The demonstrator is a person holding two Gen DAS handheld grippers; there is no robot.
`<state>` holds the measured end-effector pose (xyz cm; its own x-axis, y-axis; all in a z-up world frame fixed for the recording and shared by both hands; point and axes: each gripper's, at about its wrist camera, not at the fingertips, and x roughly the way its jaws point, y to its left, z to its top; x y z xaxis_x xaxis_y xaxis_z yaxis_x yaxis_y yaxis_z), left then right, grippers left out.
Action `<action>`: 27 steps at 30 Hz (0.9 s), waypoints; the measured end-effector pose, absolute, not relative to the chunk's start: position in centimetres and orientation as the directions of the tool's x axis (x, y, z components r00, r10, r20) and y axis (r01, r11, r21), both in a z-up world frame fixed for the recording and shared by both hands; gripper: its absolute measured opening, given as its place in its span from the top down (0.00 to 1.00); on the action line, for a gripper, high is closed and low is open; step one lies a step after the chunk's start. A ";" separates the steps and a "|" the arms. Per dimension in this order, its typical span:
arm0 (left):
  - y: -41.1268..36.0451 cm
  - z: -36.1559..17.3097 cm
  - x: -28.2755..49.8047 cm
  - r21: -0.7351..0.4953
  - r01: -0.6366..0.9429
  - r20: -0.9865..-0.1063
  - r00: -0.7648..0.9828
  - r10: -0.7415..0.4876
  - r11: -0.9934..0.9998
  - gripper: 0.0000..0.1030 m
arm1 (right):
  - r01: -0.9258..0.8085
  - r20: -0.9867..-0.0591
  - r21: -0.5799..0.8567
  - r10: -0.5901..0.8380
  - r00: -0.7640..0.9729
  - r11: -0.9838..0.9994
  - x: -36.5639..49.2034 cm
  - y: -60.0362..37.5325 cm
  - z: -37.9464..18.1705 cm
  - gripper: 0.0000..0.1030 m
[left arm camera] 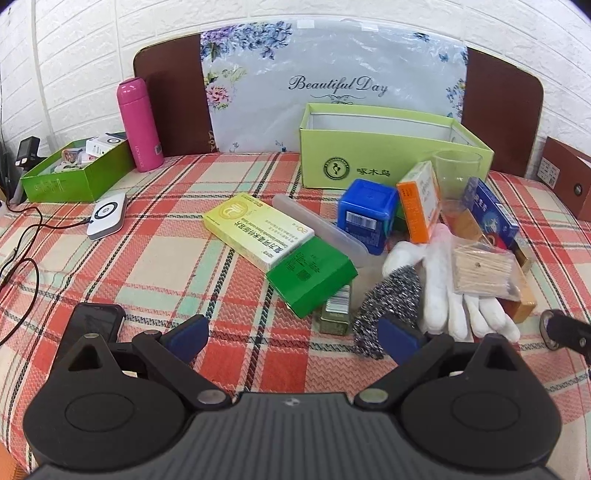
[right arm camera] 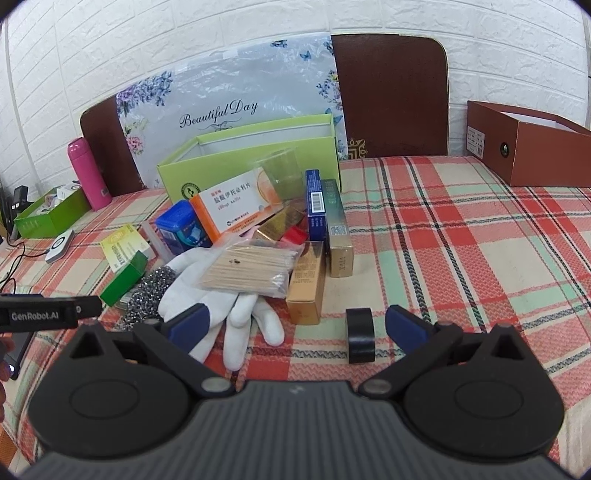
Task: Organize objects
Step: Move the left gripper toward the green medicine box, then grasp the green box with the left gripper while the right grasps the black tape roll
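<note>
Left hand-held gripper (left arm camera: 291, 338) and right hand-held gripper (right arm camera: 295, 326): both wide, empty. Advice: lift glove (right arm camera: 221, 295) first, into green box (right arm camera: 255, 155).

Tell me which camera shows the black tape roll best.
The right wrist view. The black tape roll stands on edge on the tablecloth, unobstructed, just inside the right gripper's open fingers. The left wrist view does not show it at all.

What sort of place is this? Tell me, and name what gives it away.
Probably a home table used for sorting clutter: a plaid tablecloth, white brick-pattern wall, and household odds like medicine boxes and a pink flask.
</note>
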<state>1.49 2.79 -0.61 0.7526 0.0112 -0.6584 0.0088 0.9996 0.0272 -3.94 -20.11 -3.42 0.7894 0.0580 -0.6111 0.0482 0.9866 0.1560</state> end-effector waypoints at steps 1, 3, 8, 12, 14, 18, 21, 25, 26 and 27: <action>3.3 -0.6 1.9 0.017 0.001 -0.661 0.750 0.011 1.000 0.02 | 0.050 -0.612 0.152 0.055 0.789 0.987 -3.9 -20.1 -3.5 0.00; 4.6 -0.4 3.2 -0.015 -0.032 -0.660 0.751 0.014 0.999 0.02 | 0.052 -0.611 0.156 0.055 0.790 0.986 -3.8 -20.4 -3.7 0.00; 6.7 -0.8 6.2 -0.065 -0.056 -0.655 0.756 0.000 0.996 0.02 | 0.060 -0.618 0.169 0.058 0.784 0.984 -3.6 -20.8 -4.2 0.00; 5.4 -1.5 7.5 -0.035 0.100 -0.620 0.778 -0.100 0.994 0.02 | 0.056 -0.625 0.129 0.037 0.780 0.990 -3.5 -20.9 -4.8 0.00; 4.6 -2.2 8.9 -0.037 0.154 -0.642 0.753 -0.142 0.987 0.02 | 0.049 -0.614 0.099 0.022 0.789 0.994 -3.7 -21.1 -5.0 0.00; 3.9 -3.8 11.2 -0.131 0.129 -0.716 0.673 -0.184 0.983 0.02 | 0.079 -0.639 0.081 -0.009 0.769 0.994 -3.6 -21.8 -5.6 0.00; 4.1 -5.4 11.1 -0.162 0.107 -0.740 0.644 -0.192 0.981 0.18 | 0.092 -0.656 0.101 -0.003 0.754 0.991 -3.2 -22.4 -6.0 0.00; 4.6 -5.2 8.4 -0.139 0.134 -0.725 0.661 -0.193 0.981 0.25 | 0.085 -0.649 0.072 -0.018 0.761 0.994 -2.5 -22.6 -6.4 0.00; 4.9 -5.2 7.8 -0.154 0.129 -0.720 0.665 -0.200 0.980 0.25 | 0.085 -0.651 0.066 -0.022 0.759 0.994 -2.1 -22.6 -6.6 0.00; 5.2 -5.3 7.5 -0.164 0.122 -0.717 0.667 -0.203 0.979 0.25 | 0.084 -0.652 0.065 -0.021 0.758 0.994 -1.7 -22.7 -6.8 0.00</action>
<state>7.47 5.16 -5.26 0.6667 -0.2035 -0.7170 0.1222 0.9788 -0.1641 -1.75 -22.68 -6.75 0.7576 -0.0214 -0.6524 0.0838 0.9944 0.0648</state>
